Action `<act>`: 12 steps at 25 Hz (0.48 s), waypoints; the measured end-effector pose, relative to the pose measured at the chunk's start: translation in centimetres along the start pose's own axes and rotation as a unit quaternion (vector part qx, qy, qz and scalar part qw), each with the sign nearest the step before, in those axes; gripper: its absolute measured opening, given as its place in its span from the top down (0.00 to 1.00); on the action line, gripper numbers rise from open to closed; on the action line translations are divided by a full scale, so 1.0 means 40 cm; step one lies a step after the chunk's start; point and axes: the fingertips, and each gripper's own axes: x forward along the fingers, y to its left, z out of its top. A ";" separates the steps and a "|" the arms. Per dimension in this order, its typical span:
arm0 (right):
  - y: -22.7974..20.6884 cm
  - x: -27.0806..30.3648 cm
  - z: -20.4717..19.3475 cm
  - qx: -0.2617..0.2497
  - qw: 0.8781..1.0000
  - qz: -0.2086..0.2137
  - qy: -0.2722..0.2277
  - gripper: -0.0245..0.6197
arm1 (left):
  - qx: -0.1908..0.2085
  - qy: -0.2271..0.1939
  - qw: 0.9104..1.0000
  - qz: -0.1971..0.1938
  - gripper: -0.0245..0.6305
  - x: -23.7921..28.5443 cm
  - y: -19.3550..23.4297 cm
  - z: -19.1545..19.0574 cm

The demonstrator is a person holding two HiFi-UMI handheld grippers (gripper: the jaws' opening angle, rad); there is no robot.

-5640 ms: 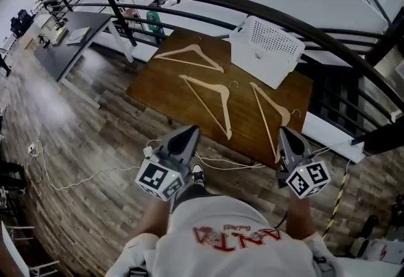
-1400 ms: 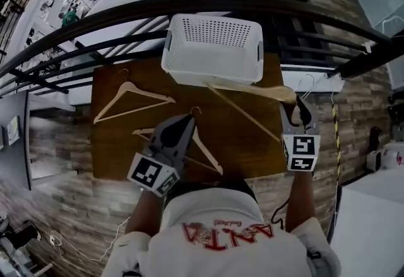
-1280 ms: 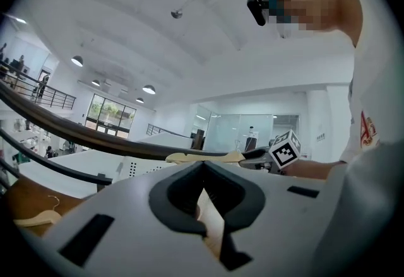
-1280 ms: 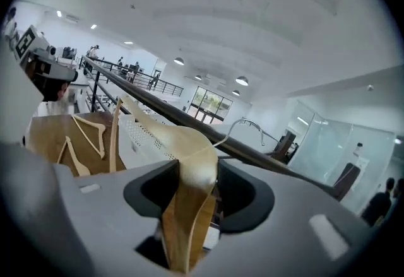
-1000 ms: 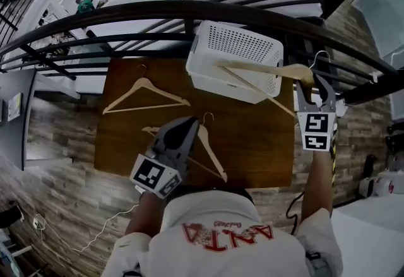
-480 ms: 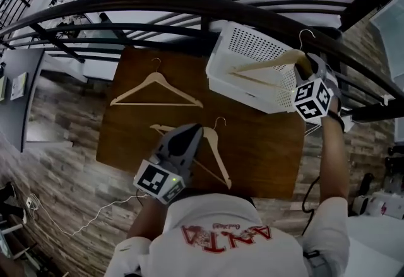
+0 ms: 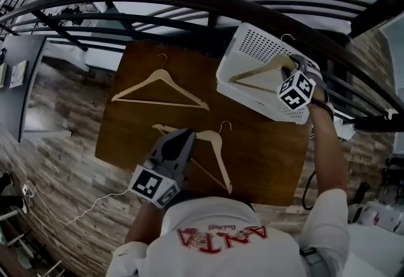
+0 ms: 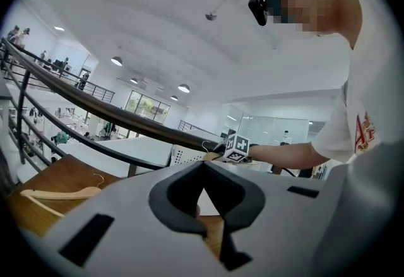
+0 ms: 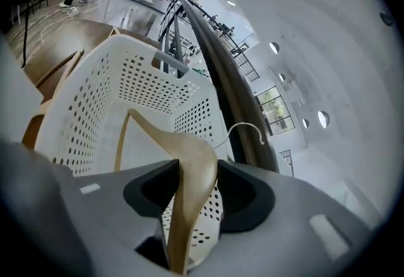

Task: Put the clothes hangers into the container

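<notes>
Clamps a pale wooden clothes hanger in the right gripper, inside the white perforated plastic basket. Holds the left gripper closed and empty over a second wooden hanger on the brown wooden table.

Right hand-held gripper has lowered its hanger from table into basket

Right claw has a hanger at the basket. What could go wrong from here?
1. The right claw grips the hanger near its neck, tilted; the far end may ride on the basket wall and leave it propped, not flat.
2. Its wire hook sits near the perforated wall; it could snag on release.
</notes>
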 end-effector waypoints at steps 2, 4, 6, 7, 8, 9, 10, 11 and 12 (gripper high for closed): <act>0.020 0.033 0.000 0.000 1.000 0.004 0.001 0.67 | 0.002 -0.001 1.000 0.006 0.95 -0.003 0.012 -0.005; 0.030 0.045 0.007 0.001 1.000 -0.002 -0.001 0.67 | 0.003 -0.002 1.000 0.010 0.95 -0.009 0.028 -0.006; 0.035 0.045 0.012 -0.013 1.000 -0.010 0.007 0.66 | 0.004 -0.003 1.000 0.013 0.95 -0.018 0.039 -0.001; 0.035 0.040 0.012 -0.018 1.000 -0.012 0.011 0.66 | 0.005 -0.005 1.000 0.013 0.95 -0.021 0.040 0.003; 0.033 0.030 0.012 -0.019 1.000 -0.014 0.012 0.66 | 0.005 -0.006 1.000 0.012 0.95 -0.023 0.038 0.007; 0.028 0.014 0.013 -0.014 1.000 -0.018 0.008 0.66 | 0.006 -0.007 1.000 0.009 0.95 -0.022 0.035 0.010; 0.023 -0.006 0.016 -0.006 1.000 -0.023 0.002 0.66 | 0.008 -0.009 1.000 0.007 0.95 -0.021 0.033 0.013; 0.017 -0.029 0.022 0.007 1.000 -0.029 -0.007 0.66 | 0.009 -0.010 1.000 0.004 0.95 -0.020 0.032 0.015; 0.012 -0.056 0.031 0.022 0.999 -0.036 -0.019 0.67 | 0.011 -0.012 1.000 0.001 0.95 -0.020 0.032 0.018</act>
